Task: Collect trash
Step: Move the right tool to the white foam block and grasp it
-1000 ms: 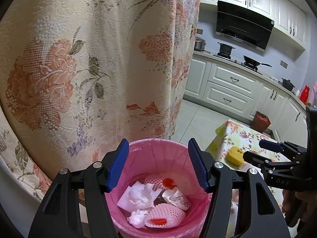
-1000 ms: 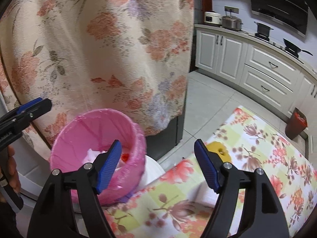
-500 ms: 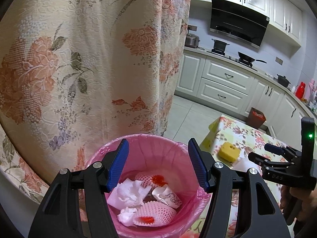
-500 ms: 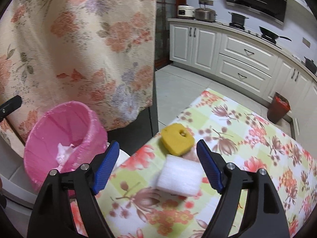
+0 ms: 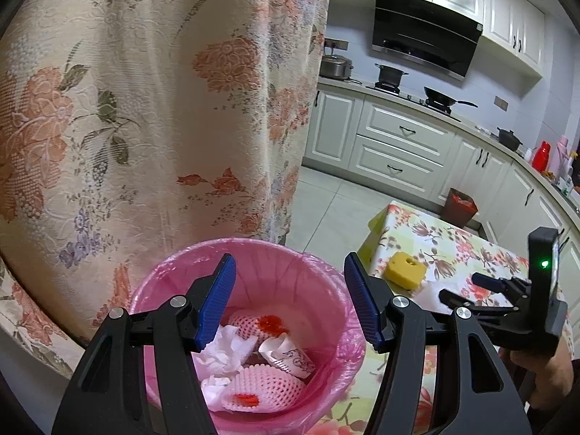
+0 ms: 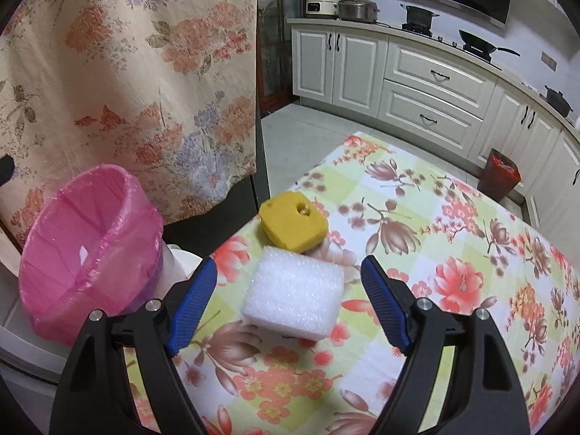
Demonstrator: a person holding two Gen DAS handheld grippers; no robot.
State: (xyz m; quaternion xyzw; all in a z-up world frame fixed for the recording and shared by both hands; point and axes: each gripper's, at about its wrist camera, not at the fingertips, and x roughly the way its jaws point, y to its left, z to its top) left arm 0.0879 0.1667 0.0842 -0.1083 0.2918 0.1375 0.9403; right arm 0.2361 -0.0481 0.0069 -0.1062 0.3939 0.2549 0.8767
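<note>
White foam block (image 6: 293, 291) flanks free; yellow sponge (image 6: 293, 225) touching behind.

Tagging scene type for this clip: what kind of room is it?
A home kitchen, most likely: white cabinets under a counter, a range hood over a stove with a pan, and a floral-clothed table.

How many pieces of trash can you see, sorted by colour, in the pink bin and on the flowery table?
Pink-and-white foam fruit nets in the bin: 2
White crumpled tissues in the bin: 2
White printed paper cup in the bin: 1
Yellow sponge on the table: 1
White foam block on the table: 1
Total: 7
</note>
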